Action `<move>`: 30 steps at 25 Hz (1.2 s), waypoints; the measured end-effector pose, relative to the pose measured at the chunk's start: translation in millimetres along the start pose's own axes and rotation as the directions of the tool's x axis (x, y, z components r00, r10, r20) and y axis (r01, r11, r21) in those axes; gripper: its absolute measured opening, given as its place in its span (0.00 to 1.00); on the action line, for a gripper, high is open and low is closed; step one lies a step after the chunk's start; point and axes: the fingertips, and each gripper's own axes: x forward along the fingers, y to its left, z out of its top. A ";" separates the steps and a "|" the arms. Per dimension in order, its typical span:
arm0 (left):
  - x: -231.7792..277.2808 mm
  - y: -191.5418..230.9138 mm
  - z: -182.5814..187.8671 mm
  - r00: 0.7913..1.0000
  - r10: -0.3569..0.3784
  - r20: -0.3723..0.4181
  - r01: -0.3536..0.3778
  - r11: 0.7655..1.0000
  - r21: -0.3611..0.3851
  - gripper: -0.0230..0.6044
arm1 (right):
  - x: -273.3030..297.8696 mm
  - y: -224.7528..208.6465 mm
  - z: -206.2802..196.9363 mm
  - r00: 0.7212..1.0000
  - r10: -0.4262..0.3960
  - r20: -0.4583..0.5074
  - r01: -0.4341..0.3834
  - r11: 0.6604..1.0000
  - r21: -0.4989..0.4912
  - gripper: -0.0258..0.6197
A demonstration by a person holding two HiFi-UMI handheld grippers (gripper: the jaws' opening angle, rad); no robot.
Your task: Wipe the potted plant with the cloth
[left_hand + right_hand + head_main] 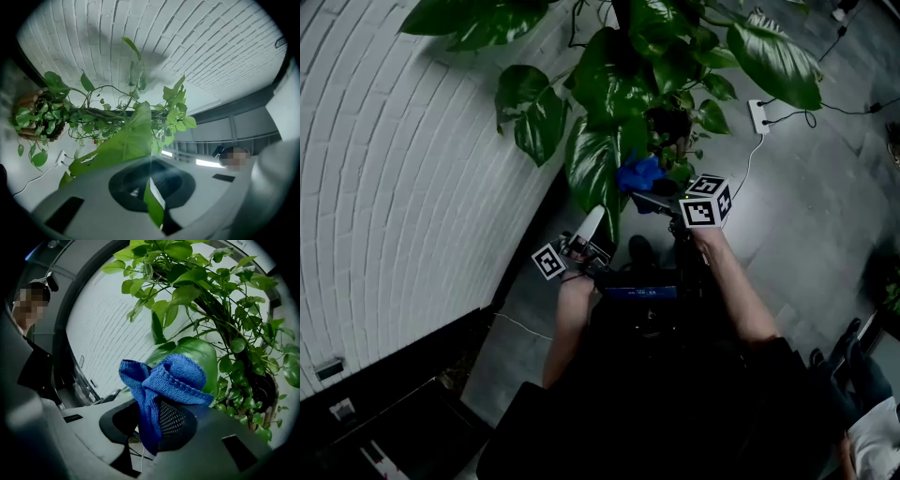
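Up top in the head view, the plant [656,75] fills the upper middle of the frame, with a white brick wall [403,169] on the left and grey floor [806,216] on the right. One big leaf [593,169] hangs down the centre, and the left tool [592,223] has it by the tip. The right tool [649,197] comes in just right of that with the blue cloth [639,173] bunched at its end, right beside the leaf. Can't tell if it's touching. There's a power strip [758,114] on the floor, upper right.

Left gripper view: the left tool [151,174] is clamped flat on the leaf [123,147], with a thin green strip pinched between the jaws. The pot [33,115] sits at far left.

Right gripper view: the right tool [150,420] is closed on a fold of the cloth [164,378]. The rest is puffed out in front, with a big leaf behind it.

Handling, my guess: the leaf is thin and floppy and tears easy, so hold it near the tip with light tension and wipe along it. The cloth is a soft, light, grippy knit, and a fold is the spot to grab. The pot's likely the heavy bit, so leave it.

Count: one plant, one pot, one cloth, two tools, one strip. Leaves are too many to count.
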 end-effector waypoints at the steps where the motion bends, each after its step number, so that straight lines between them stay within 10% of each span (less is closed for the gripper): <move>1: 0.0 -0.3 0.4 1.000 -0.001 0.000 0.001 1.000 -0.002 0.07 | 0.2 2.3 -5.3 1.000 0.007 -0.008 -0.007 1.000 -0.002 0.21; 15: 9.5 -15.0 6.5 0.999 -0.049 0.004 0.049 0.998 -0.032 0.07 | -16.7 32.5 -80.1 0.982 0.031 -0.186 -0.051 0.993 -0.102 0.21; 30: 20.2 -27.7 4.8 0.996 -0.086 0.032 0.088 0.995 -0.055 0.07 | -89.2 76.1 43.4 0.952 0.183 0.246 -0.114 0.957 -0.268 0.21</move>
